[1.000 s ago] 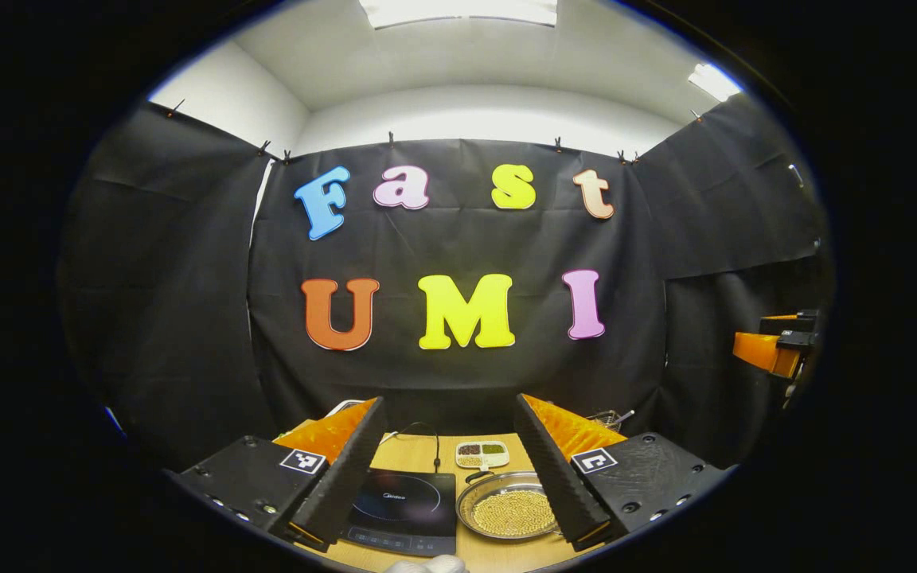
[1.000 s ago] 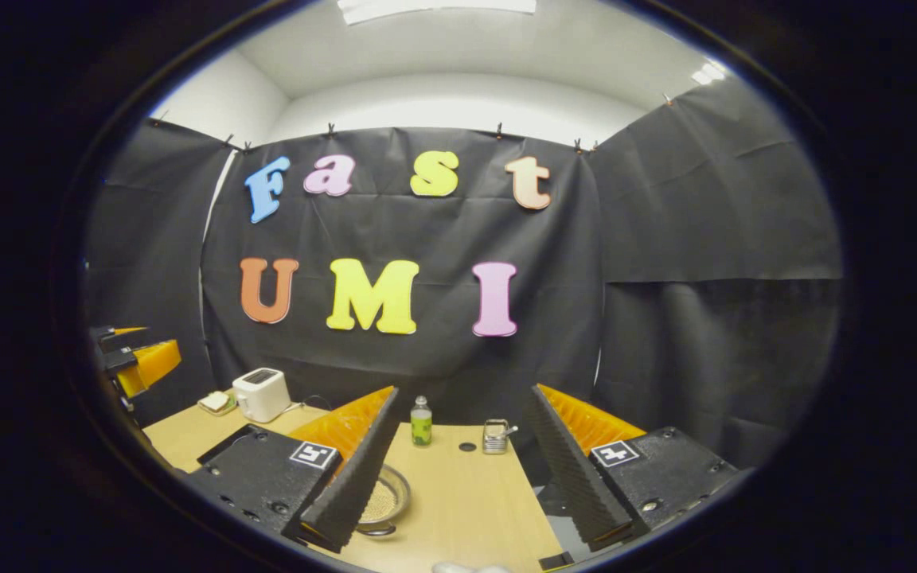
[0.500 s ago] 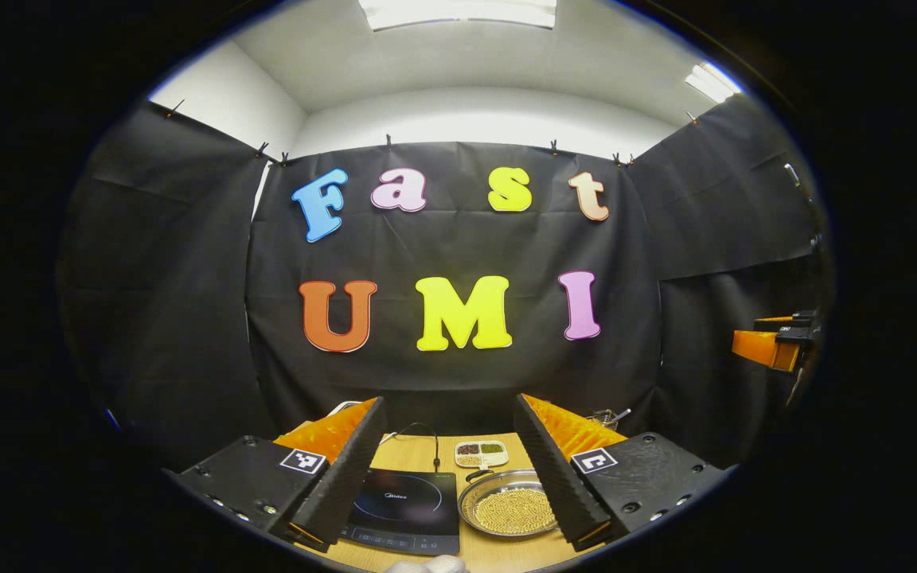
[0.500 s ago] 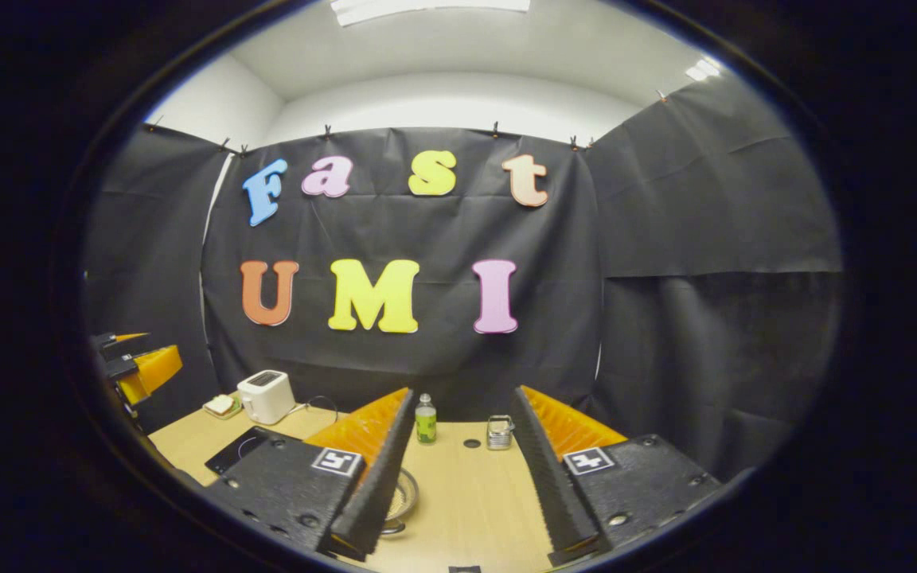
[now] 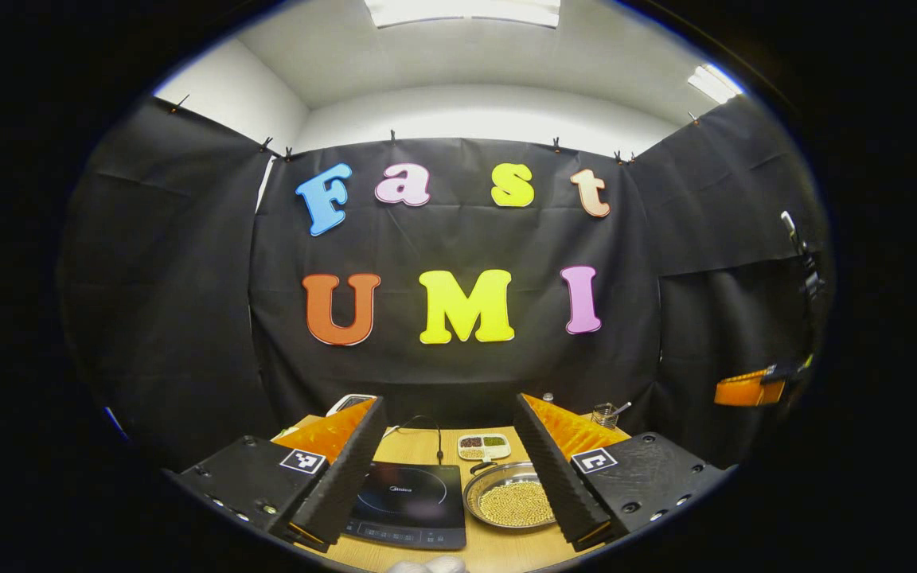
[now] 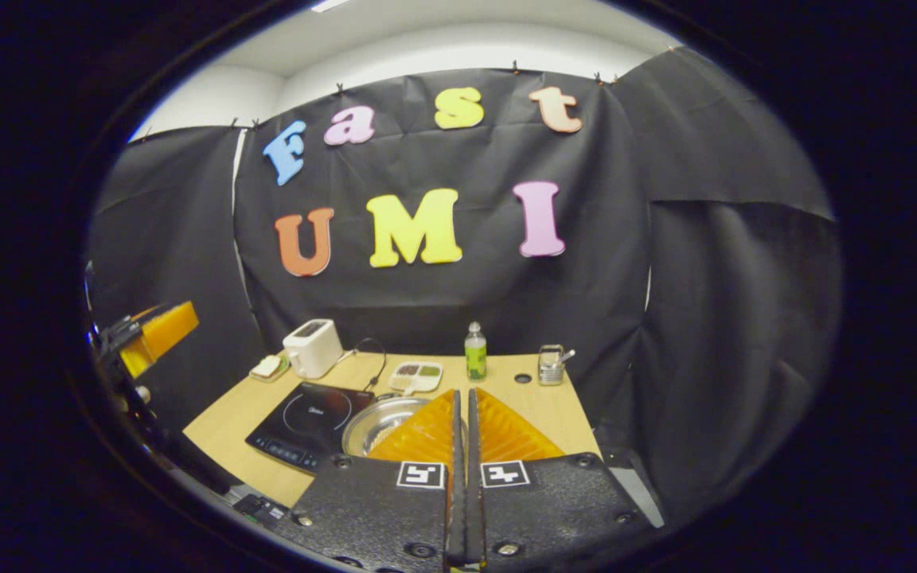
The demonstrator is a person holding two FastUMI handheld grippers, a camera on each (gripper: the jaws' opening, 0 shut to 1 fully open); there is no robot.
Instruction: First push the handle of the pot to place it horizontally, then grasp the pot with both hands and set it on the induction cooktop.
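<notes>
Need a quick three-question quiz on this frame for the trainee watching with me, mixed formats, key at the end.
1. True or false: the right gripper has its fingers pressed together with nothing between them.
2. In the left gripper view, the pot sits where relative to the induction cooktop? A) on top of it B) beside it on the table C) on the toaster
3. Fill in: the left gripper has its fingers ____.

Key: 1 true; 2 B; 3 open
</notes>
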